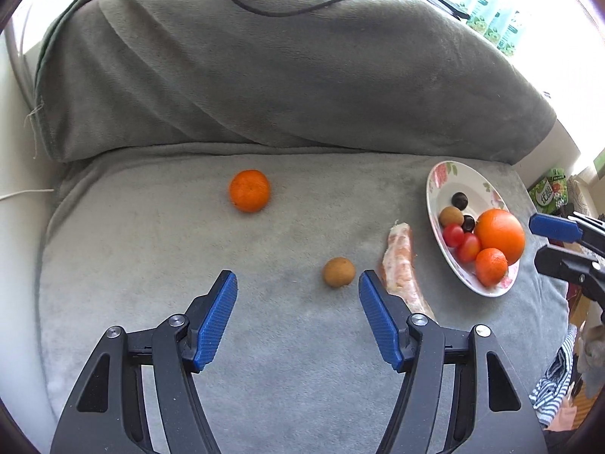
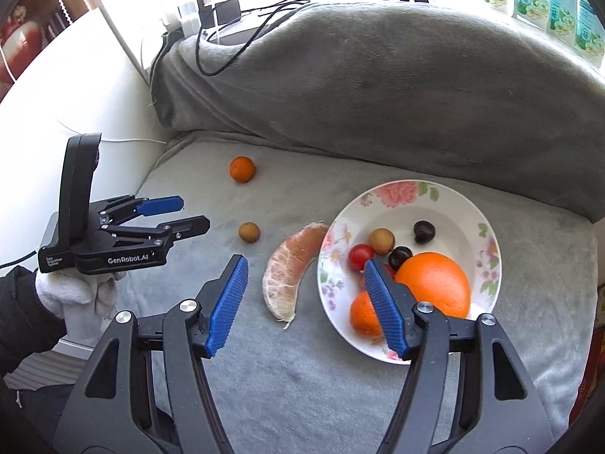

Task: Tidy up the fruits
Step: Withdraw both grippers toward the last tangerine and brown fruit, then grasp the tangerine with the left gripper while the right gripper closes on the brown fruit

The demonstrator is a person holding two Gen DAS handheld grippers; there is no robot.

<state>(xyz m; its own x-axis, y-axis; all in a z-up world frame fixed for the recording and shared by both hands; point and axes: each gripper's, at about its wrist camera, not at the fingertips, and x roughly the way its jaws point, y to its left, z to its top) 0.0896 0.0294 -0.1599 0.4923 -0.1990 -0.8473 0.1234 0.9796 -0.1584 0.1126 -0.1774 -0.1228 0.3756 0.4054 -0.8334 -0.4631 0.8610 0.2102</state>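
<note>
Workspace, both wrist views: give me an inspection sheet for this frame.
Surface: grey blanket over a cushion.
Job's things: floral plate holding large orange, small fruits; loose on blanket are mandarin, brown fruit, peeled segment.
Clutter: nothing seen.
Grippers: left gripper open, empty; right gripper open, empty.
Cables: black cable draped over blanket.
Surroundings: green packets behind.
</note>
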